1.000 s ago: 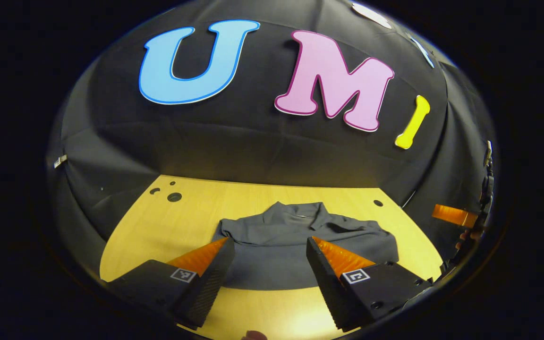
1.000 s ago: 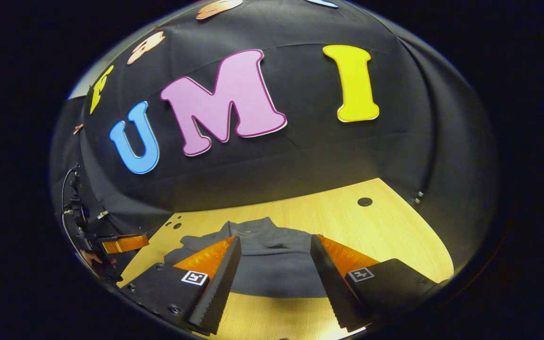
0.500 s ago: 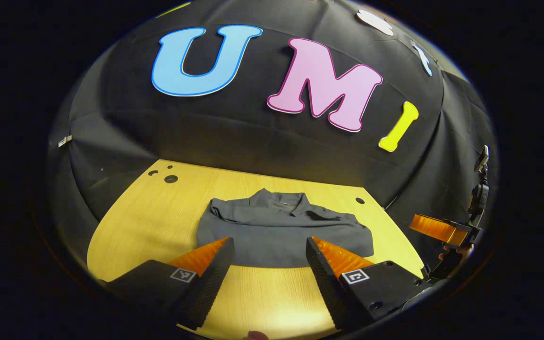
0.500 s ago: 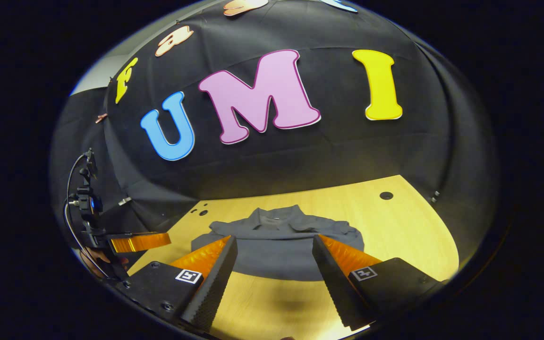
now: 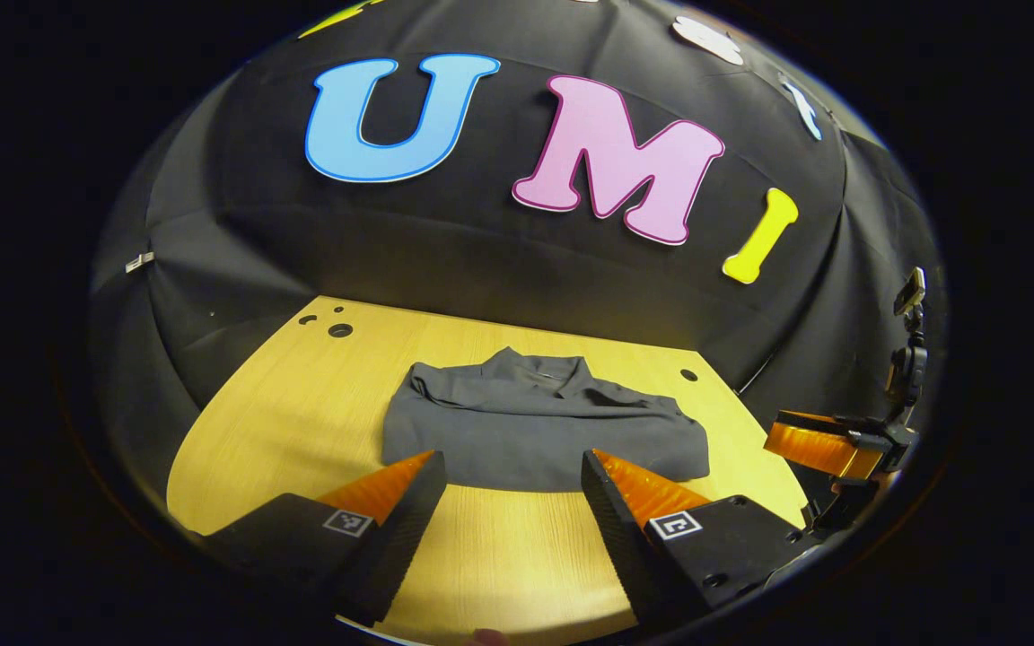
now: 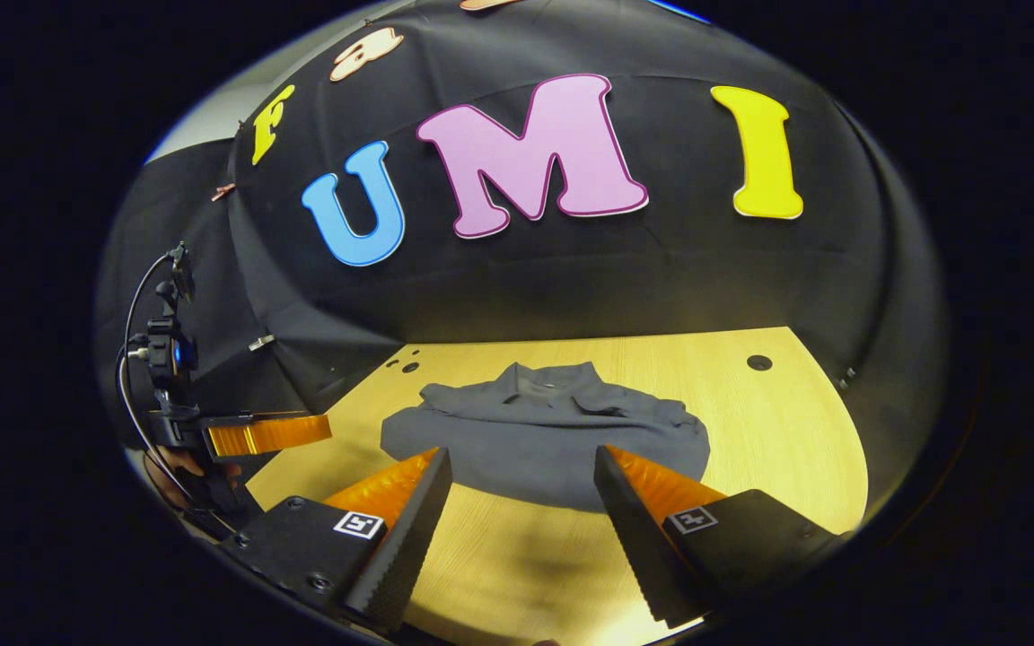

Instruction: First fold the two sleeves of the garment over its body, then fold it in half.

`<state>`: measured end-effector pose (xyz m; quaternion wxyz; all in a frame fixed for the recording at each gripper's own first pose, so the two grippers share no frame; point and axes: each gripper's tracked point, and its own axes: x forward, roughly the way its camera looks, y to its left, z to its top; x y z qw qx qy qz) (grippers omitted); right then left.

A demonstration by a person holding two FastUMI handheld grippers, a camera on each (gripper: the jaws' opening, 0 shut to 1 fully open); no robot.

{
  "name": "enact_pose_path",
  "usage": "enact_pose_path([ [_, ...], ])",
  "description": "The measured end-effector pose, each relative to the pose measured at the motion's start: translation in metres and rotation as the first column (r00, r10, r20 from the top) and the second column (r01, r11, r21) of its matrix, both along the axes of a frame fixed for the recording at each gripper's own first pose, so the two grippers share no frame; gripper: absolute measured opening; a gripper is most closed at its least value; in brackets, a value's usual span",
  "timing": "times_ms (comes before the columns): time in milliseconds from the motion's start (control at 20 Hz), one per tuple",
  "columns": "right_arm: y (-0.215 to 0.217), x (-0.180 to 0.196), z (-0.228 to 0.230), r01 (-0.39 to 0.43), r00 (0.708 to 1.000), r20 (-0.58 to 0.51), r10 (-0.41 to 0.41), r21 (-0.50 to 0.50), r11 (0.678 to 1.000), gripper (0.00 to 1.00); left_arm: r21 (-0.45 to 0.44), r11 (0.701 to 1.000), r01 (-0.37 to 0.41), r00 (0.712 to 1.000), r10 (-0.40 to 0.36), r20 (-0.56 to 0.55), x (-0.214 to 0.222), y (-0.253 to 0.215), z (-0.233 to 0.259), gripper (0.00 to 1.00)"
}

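Garment point(image 5: 544, 431), a dark grey collared shirt seemingly already folded, lies crosswise on the light wooden table point(image 5: 284, 404), just ahead of both the left gripper point(image 5: 508, 475) and right gripper point(image 6: 521, 471), each wide open and empty

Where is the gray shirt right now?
The gray shirt lies folded on the wooden table, in the middle, just beyond the open fingers of the left gripper. The right gripper view shows it ahead of the right gripper too.
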<state>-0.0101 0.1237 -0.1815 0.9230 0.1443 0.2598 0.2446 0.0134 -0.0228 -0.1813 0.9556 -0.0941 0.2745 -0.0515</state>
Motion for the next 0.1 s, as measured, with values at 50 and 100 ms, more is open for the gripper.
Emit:
enact_pose_path([
  [50,-0.0002,0.0005,0.0,0.0,1.0,0.002,0.0,-0.001,1.0,0.98,0.0,1.0,-0.007,1.0,0.007,-0.002,-0.0027,-0.0001,-0.001,0.96],
  [100,-0.0005,0.0014,0.0,-0.001,1.0,-0.001,0.001,0.002,1.0,0.98,-0.001,1.0,-0.011,1.0,0.011,-0.004,-0.005,-0.0007,-0.0015,0.96],
])
